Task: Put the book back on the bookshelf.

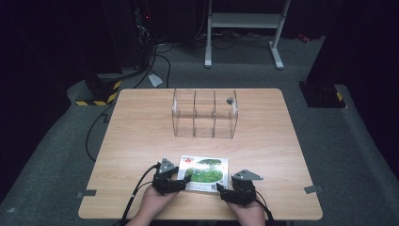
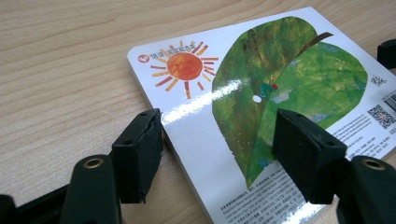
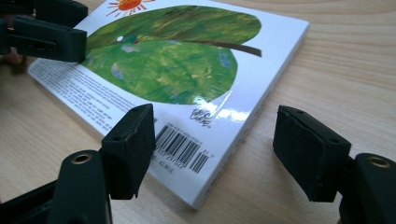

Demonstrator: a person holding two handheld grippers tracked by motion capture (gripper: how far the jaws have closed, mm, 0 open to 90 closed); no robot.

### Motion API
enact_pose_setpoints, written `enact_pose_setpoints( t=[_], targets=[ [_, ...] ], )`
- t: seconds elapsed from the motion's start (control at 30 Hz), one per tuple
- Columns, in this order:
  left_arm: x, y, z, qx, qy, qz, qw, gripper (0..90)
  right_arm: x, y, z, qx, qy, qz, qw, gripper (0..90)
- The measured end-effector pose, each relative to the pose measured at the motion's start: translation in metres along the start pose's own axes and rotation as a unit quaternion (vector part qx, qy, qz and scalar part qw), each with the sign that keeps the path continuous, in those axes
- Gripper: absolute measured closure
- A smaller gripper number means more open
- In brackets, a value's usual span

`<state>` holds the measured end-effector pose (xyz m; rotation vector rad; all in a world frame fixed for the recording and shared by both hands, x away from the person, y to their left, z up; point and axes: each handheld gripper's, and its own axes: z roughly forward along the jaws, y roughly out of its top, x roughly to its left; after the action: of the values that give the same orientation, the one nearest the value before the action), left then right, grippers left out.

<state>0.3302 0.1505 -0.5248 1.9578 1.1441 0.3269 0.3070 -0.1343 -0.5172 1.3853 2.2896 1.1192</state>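
Note:
A picture book (image 1: 204, 172) lies flat near the front edge of the wooden table (image 1: 136, 141), back cover up. The cover shows a big green leaf, an orange sun and a barcode. My left gripper (image 1: 181, 182) sits low at the book's near left corner. In the left gripper view its jaws (image 2: 219, 135) stand open, one beside the book's (image 2: 280, 88) edge and one above the cover. My right gripper (image 1: 225, 192) is at the near right corner. Its jaws (image 3: 215, 135) are open astride the corner of the book (image 3: 177, 65), one over the barcode and one over bare table.
A clear acrylic organiser (image 1: 204, 115) with three compartments stands at the table's far middle, with a small grey thing (image 1: 229, 100) at its upper right. Cables trail off the table's near left edge. A white metal stand (image 1: 244, 21) is on the floor behind.

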Motion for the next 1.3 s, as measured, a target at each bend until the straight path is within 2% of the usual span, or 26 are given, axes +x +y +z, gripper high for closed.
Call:
enact_pose_setpoints(
  t=[0.3,0.37,0.57,0.6,0.63,0.7,0.73,0.8,0.83,0.9,0.93,1.0,1.13,1.2,1.23,1.27,1.3],
  targets=[
    [-0.002,0.002,-0.002,-0.008,-0.004,0.000,1.0000,34.2,0.005,-0.004,0.001,0.003,0.022,0.002,0.9997,30.2],
    [-0.003,0.003,-0.003,-0.010,-0.002,0.001,0.9999,34.3,0.006,-0.004,0.001,0.003,0.020,-0.004,0.9998,29.9],
    [-0.004,0.003,-0.007,-0.018,-0.006,-0.003,0.9998,34.9,0.008,-0.003,0.003,-0.001,0.013,0.000,0.9999,29.5],
    [-0.003,0.003,-0.008,-0.019,-0.008,0.002,0.9998,35.0,0.008,-0.002,0.003,-0.001,0.012,0.001,0.9999,29.5],
    [-0.005,0.003,-0.009,-0.025,-0.039,-0.004,0.9989,38.9,0.007,-0.002,0.004,-0.002,0.013,-0.006,0.9999,29.5],
    [-0.007,0.003,-0.009,-0.025,-0.039,-0.001,0.9989,38.1,0.007,-0.002,0.004,0.000,0.014,-0.004,0.9999,29.6],
    [-0.011,0.003,-0.008,-0.024,-0.035,0.011,0.9990,38.0,0.007,-0.001,0.004,-0.001,0.014,-0.006,0.9999,29.5],
    [-0.013,0.003,-0.009,-0.027,-0.013,0.024,0.9992,36.1,0.007,-0.001,0.004,-0.002,0.014,-0.005,0.9999,29.5],
    [-0.010,0.003,-0.009,-0.025,-0.001,0.020,0.9995,35.7,0.007,-0.001,0.004,-0.002,0.014,-0.006,0.9999,29.3],
    [-0.007,0.002,-0.009,-0.021,0.007,0.017,0.9996,35.3,0.007,-0.001,0.004,0.000,0.014,-0.005,0.9999,28.6],
    [-0.004,0.001,-0.008,-0.016,0.007,-0.002,0.9998,35.0,0.008,-0.002,0.001,0.001,0.009,-0.003,1.0000,28.0],
    [0.000,-0.001,-0.005,-0.008,-0.003,-0.022,0.9997,34.9,0.009,-0.004,-0.001,0.001,0.011,-0.007,0.9999,28.1],
    [-0.003,-0.001,-0.003,-0.007,0.001,-0.019,0.9998,34.3,0.009,-0.006,-0.003,0.006,0.021,-0.007,0.9997,28.0],
    [-0.003,-0.001,-0.003,-0.007,0.000,-0.024,0.9997,35.0,0.010,-0.006,-0.002,0.009,0.026,-0.002,0.9996,26.6],
    [-0.003,-0.001,-0.004,-0.007,0.001,-0.024,0.9997,35.5,0.010,-0.006,-0.002,0.010,0.024,-0.001,0.9997,26.4],
    [-0.003,0.000,-0.004,-0.009,-0.002,-0.031,0.9995,36.1,0.012,-0.005,-0.001,0.007,0.015,-0.013,0.9998,29.2],
    [-0.003,0.000,-0.004,-0.009,-0.002,-0.031,0.9995,36.1,0.012,-0.005,-0.001,0.007,0.015,-0.013,0.9998,29.2]
  ],
)
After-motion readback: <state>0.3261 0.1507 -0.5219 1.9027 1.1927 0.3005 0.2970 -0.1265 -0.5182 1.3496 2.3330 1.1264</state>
